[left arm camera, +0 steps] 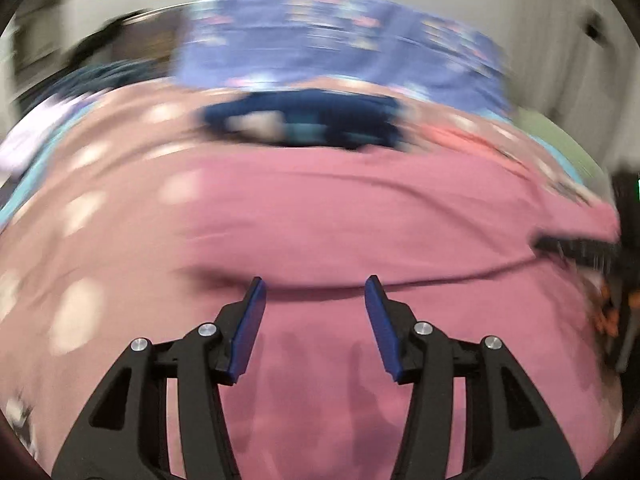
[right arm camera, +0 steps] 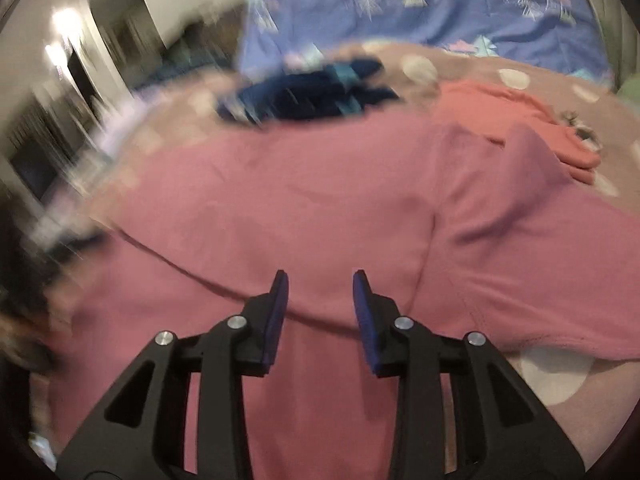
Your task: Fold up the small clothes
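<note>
Across the dotted bedspread, your inventory runs as follows, all placed relative to the pink garment.

Item one: pink garment, spread flat, filling the middle of both views; a fold ridge crosses it just beyond each gripper's tips. A sleeve-like flap lies on its right side in the right wrist view.

Item two: left gripper, fingers wide apart, holding nothing, poised over the pink garment's near half.

Item three: right gripper, fingers parted somewhat less, also empty, above the same ridge.

Item four: dark blue garment, beyond the pink garment's far edge.

Item five: coral garment, beyond and to the right of the pink garment.

Item six: blue patterned sheet, farther back still.

Handling note: you likely want each gripper to pinch the ridge or near hem cleanly, taking all layers, level with one another, so the fold lands square.

Markings: no brand, label or legible writing; both views are motion-blurred.
</note>
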The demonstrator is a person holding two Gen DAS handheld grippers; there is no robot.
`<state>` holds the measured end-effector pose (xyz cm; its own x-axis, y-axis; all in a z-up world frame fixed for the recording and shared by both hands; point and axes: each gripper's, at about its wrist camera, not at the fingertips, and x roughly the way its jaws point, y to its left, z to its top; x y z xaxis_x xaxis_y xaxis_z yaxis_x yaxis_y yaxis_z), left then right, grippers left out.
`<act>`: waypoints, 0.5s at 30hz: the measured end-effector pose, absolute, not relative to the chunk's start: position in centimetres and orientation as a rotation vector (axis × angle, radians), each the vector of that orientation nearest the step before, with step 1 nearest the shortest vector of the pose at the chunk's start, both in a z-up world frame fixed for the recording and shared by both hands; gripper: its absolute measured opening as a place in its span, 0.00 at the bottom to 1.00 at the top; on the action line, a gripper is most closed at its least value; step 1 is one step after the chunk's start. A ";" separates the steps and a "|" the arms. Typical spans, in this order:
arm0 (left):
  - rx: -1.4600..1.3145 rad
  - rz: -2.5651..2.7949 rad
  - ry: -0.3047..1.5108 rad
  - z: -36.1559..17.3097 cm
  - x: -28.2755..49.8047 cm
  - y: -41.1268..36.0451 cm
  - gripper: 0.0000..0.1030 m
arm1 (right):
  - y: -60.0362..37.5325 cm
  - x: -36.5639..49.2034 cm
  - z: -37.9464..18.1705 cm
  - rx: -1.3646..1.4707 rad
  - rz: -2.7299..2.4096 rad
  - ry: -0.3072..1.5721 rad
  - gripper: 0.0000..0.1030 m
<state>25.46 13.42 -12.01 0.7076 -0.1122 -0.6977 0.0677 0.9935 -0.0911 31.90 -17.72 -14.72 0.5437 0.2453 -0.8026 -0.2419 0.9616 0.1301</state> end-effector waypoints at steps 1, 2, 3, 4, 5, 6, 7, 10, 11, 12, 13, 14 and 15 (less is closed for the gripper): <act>-0.083 -0.066 0.783 -12.2 25.1 15.1 0.50 | -17.2 32.0 -15.0 -0.037 0.253 0.958 0.23; -0.119 -0.042 0.793 -12.5 25.0 17.1 0.50 | -16.5 31.9 -14.8 -0.070 0.215 0.953 0.23; -0.152 -0.036 0.798 -12.9 25.1 18.6 0.50 | -15.7 31.9 -14.0 -0.089 0.184 0.949 0.24; -0.171 -0.036 0.803 -13.1 25.2 19.3 0.50 | -14.9 31.8 -12.9 -0.092 0.175 0.926 0.25; -0.203 -0.054 0.815 -13.6 25.6 20.1 0.50 | -14.1 31.6 -11.9 -0.089 0.182 0.899 0.25; -0.239 -0.096 0.827 -14.0 26.2 20.5 0.48 | -13.0 31.7 -10.5 -0.087 0.200 0.866 0.26; -0.266 -0.138 0.836 -14.3 26.8 20.8 0.46 | -11.8 31.9 -9.4 -0.082 0.231 0.844 0.32; -0.279 -0.186 0.842 -15.1 28.1 20.6 0.45 | -7.0 33.6 -7.5 -0.071 0.353 0.842 0.41; -0.281 -0.200 0.838 -15.1 28.5 20.4 0.45 | -4.8 34.7 -7.3 -0.076 0.395 0.856 0.41; -0.290 -0.215 0.831 -15.1 28.9 20.4 0.45 | -3.2 35.6 -7.3 -0.079 0.421 0.865 0.41; -0.301 -0.225 0.828 -15.2 29.1 20.5 0.45 | -1.4 36.7 -7.4 -0.077 0.449 0.879 0.41; -0.318 -0.240 0.826 -15.4 29.2 20.6 0.44 | 0.8 38.3 -7.7 -0.059 0.474 0.908 0.39; -0.338 -0.252 0.823 -15.6 29.4 20.9 0.40 | 2.6 39.7 -8.1 -0.033 0.489 0.938 0.37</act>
<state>29.37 20.94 -15.60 0.6550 -0.3471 -0.6712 0.0883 0.9173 -0.3882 39.72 2.60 -8.12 0.4910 0.3889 -0.7795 -0.4169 0.8906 0.1818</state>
